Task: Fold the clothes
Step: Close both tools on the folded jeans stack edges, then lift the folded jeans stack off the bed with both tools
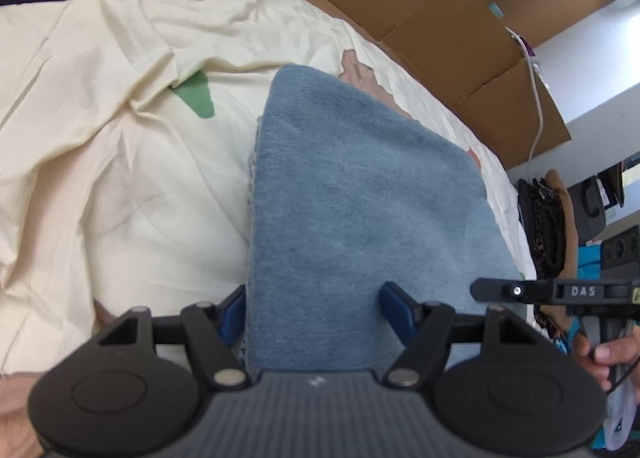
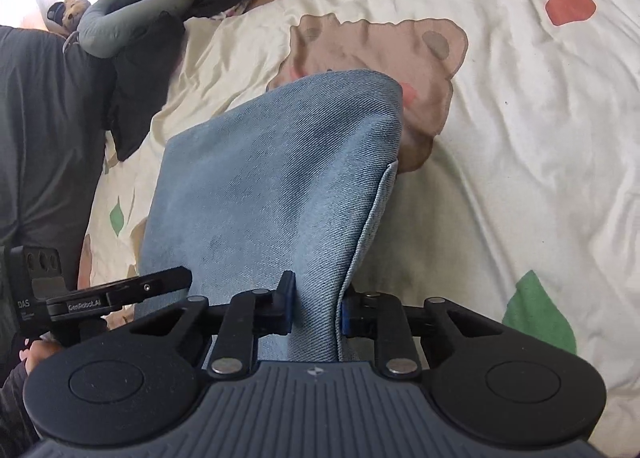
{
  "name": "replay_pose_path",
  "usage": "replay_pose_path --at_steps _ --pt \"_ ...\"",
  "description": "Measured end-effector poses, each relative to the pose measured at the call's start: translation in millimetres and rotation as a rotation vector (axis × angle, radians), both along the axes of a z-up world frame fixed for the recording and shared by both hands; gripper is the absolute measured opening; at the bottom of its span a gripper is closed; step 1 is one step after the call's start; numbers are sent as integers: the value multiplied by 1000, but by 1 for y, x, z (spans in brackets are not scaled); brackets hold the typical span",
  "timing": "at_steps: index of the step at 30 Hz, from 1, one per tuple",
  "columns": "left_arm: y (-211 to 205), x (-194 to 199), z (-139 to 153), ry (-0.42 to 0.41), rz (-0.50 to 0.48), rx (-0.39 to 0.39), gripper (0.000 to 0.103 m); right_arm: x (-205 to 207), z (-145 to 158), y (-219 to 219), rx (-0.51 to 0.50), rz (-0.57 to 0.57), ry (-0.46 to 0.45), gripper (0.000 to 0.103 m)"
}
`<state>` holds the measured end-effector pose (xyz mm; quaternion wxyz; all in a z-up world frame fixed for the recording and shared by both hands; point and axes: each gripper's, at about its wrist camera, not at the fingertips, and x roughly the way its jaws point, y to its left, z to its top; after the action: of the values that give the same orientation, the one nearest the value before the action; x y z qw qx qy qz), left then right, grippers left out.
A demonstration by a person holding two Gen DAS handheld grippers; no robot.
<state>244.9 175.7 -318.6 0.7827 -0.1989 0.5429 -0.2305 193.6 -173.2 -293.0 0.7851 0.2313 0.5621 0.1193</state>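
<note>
Folded light-blue jeans (image 1: 352,198) lie on a cream printed bed sheet (image 1: 120,178) and rise toward both cameras. My left gripper (image 1: 314,310) stands wide, its blue pads either side of a flat stretch of the denim. The left pad is at the cloth's edge and the right fingertip rests in front of the cloth. In the right wrist view my right gripper (image 2: 318,310) is shut on a bunched edge of the jeans (image 2: 272,186), which hang lifted off the sheet (image 2: 520,138). A hand (image 1: 604,354) grips the right tool's handle.
Flattened cardboard (image 1: 420,18) lines the bed's far side, with a white cable (image 1: 538,98) over it. Dark clothes and a grey pillow (image 2: 136,22) lie at the sheet's upper left. The person's grey top (image 2: 40,138) fills the left edge.
</note>
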Motion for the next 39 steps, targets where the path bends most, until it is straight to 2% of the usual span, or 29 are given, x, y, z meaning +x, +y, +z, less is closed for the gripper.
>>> replay_pose_path --at_steps 11,20,27,33,35,39 --pt "-27 -1 1 11 -7 -9 73 1 17 -21 -39 37 4 21" --pt "-77 -2 0 15 -58 -38 71 -13 23 -74 -63 19 28 21" --pt "-116 -2 -3 33 -129 -73 68 -38 23 -123 -36 -69 47 21" --pt "-138 -2 -4 26 -185 -65 67 -58 5 -145 -12 -107 9 22" --pt "-134 -1 -7 34 -192 -78 67 -67 -5 -146 4 -159 -23 23" --pt "-128 3 -14 59 -210 -113 72 -82 -25 -153 50 -222 -53 30"
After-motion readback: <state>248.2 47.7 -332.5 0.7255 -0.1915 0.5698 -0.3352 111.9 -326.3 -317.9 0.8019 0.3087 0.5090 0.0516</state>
